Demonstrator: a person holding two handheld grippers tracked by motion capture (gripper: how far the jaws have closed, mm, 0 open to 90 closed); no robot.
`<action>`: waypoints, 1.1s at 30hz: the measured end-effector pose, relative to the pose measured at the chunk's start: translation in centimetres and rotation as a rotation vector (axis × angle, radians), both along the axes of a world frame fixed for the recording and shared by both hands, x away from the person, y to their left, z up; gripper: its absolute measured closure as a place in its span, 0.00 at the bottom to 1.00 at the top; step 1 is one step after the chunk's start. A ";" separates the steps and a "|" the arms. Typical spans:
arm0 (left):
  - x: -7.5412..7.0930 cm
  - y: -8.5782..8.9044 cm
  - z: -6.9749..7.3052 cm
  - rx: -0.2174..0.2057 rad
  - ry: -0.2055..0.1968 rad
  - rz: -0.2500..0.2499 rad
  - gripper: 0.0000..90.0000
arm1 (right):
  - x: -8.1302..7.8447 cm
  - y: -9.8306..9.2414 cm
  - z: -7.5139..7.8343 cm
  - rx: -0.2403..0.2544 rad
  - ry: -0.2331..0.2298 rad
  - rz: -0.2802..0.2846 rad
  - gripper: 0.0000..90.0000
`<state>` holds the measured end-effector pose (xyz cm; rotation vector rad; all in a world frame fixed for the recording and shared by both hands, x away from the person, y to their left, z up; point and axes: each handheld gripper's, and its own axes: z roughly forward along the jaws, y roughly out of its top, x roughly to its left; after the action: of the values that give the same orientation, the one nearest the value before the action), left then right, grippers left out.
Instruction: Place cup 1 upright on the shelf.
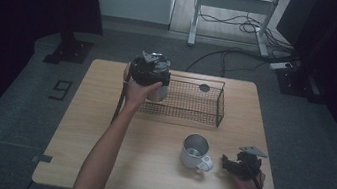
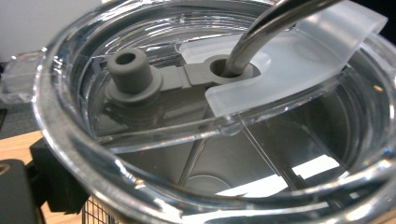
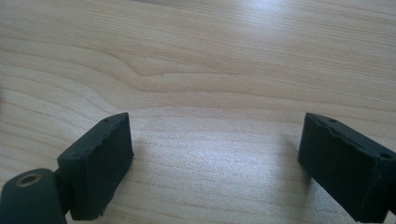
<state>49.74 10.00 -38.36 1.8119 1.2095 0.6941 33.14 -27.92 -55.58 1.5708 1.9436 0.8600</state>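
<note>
Clear-lidded steel tumbler (image 2: 224, 140) with a metal straw (image 2: 261, 32), held in the left gripper's (image 1: 152, 74) fingers at the black wire basket's (image 1: 190, 103) left end, seems mid-placement; lowering inside comes next, while the right gripper (image 3: 212, 163) rests empty, fingers apart, on the wooden counter (image 1: 100, 130).

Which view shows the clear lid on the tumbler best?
The left gripper view: the clear lid appears close up, with its grey stopper and metal straw. In the high view the left gripper covers the tumbler top. The right gripper view faces bare table.
</note>
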 end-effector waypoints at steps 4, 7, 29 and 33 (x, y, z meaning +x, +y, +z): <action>0.4 0.0 -0.4 -0.003 0.006 0.005 0.05 | 0.0 0.0 0.0 0.001 0.001 0.001 0.11; 0.7 -0.1 -0.7 -0.001 0.011 0.010 0.05 | 0.0 0.0 0.0 0.001 0.000 0.001 0.11; 1.8 -0.1 -3.8 0.019 0.068 0.031 0.05 | 0.0 0.0 0.0 0.000 0.000 0.001 0.11; 1.9 -0.2 -4.3 0.023 0.074 0.033 0.05 | 0.0 0.0 0.0 0.000 0.000 0.001 0.11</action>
<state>51.68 9.79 -42.68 1.8544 1.2873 0.6671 33.14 -27.93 -55.58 1.5699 1.9447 0.8612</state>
